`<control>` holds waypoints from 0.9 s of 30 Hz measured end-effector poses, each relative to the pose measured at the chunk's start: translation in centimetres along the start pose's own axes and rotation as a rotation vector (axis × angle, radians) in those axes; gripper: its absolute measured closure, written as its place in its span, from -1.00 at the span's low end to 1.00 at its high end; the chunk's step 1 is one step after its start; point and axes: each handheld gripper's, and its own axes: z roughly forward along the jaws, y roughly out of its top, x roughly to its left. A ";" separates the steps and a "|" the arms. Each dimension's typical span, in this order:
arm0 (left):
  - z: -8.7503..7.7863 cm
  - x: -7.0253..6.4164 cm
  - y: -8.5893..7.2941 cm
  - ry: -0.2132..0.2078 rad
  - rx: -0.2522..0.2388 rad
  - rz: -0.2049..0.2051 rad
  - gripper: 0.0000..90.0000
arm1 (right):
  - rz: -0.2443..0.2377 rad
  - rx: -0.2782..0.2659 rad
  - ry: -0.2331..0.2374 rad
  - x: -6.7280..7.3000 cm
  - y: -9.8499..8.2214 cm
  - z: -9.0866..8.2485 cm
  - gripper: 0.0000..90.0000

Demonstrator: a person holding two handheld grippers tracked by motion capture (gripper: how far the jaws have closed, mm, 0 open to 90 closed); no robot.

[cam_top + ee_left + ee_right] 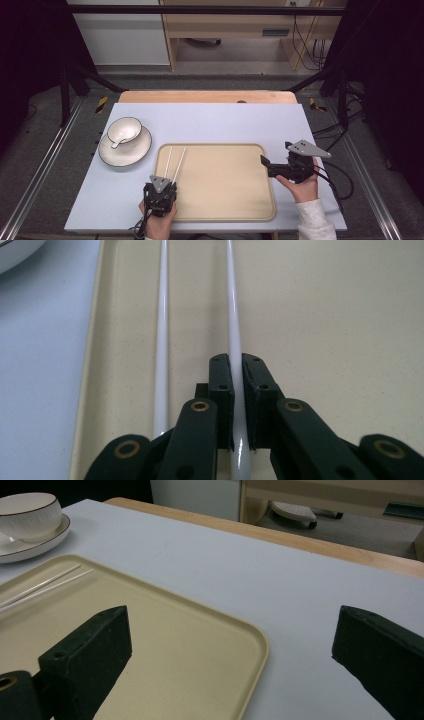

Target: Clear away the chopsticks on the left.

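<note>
The left gripper [237, 390] has its black jaws clamped on one slim white chopstick [233, 315]; its twin [161, 340] lies just beside them on the beige rectangular tray [225, 200]. The right gripper [230, 650] is spread wide over the tray's rim.

Beige tray [225, 200], white chopsticks [161, 340] — white bowl [124, 130], dark-rimmed plate [125, 152]

The high view looks forward and down on the whole worktop [210, 120] from above its 6 o'clock edge. The left gripper view sits very close, just above the tray [350, 315], facing along two white chopsticks [161, 340]. The right gripper view looks low across the tray's corner toward 10 o'clock. All three share the tray.
</note>
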 end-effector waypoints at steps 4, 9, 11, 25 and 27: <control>0.0 0.1 0.0 -0.008 0.002 -0.002 0.86 | -0.001 0.000 0.000 0.0 0.0 0.0 -0.93; 0.0 0.1 0.1 -0.021 0.004 -0.002 0.83 | -0.001 -0.001 -0.001 0.0 0.0 0.0 -0.93; -0.1 0.2 0.2 -0.031 -0.003 -0.001 0.81 | 0.000 -0.001 -0.001 0.0 0.0 -0.1 -0.93; -3.0 1.8 4.1 -0.144 -0.118 0.143 0.42 | 0.003 -0.015 -0.005 -0.2 0.1 -0.5 -0.94; -3.5 2.6 4.8 -0.169 -0.131 0.153 0.33 | 0.005 -0.016 -0.006 -0.3 0.2 -0.6 -0.94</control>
